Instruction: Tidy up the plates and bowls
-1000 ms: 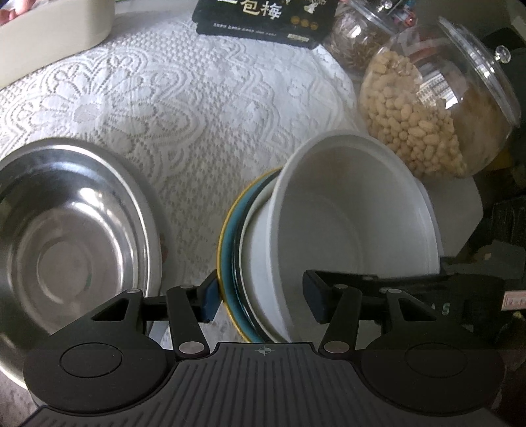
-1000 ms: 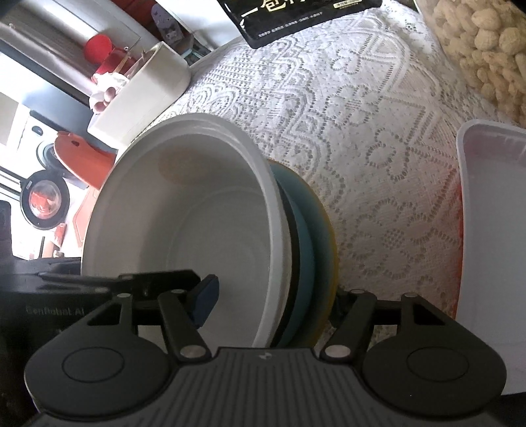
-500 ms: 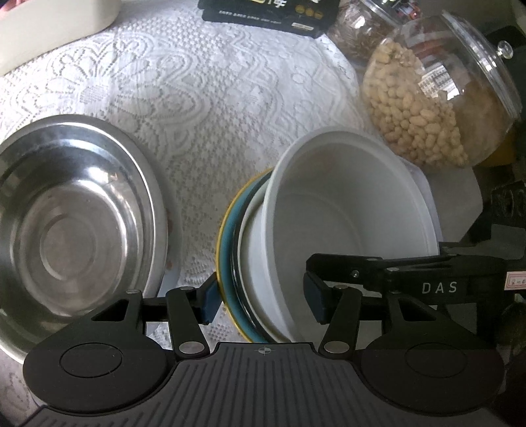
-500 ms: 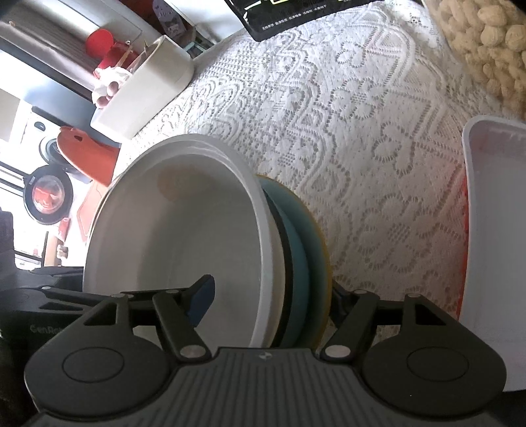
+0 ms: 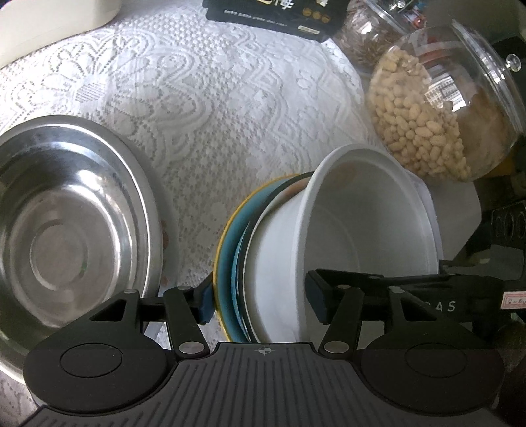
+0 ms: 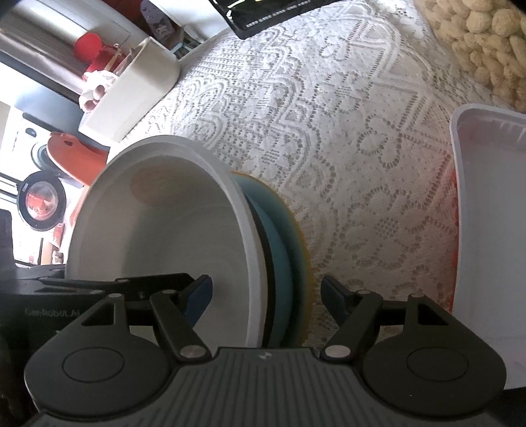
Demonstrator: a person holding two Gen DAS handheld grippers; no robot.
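Note:
A stack of a white bowl, a teal plate with a yellow rim and a dark plate between them is held tilted on edge above the lace tablecloth. My left gripper is shut on the near edge of the stack, one finger under the teal plate and one inside the bowl. My right gripper grips the opposite edge of the same stack: the white bowl and the teal plate. A steel bowl sits on the cloth to the left.
A glass jar of peanuts and a second jar stand at the back right. A black packet lies at the back. A white square tray is to the right. A white box stands at the far left.
Both grippers have carried the stack a little farther over the table; the steel bowl and jars have shifted down in the left wrist view. The grips have not changed.

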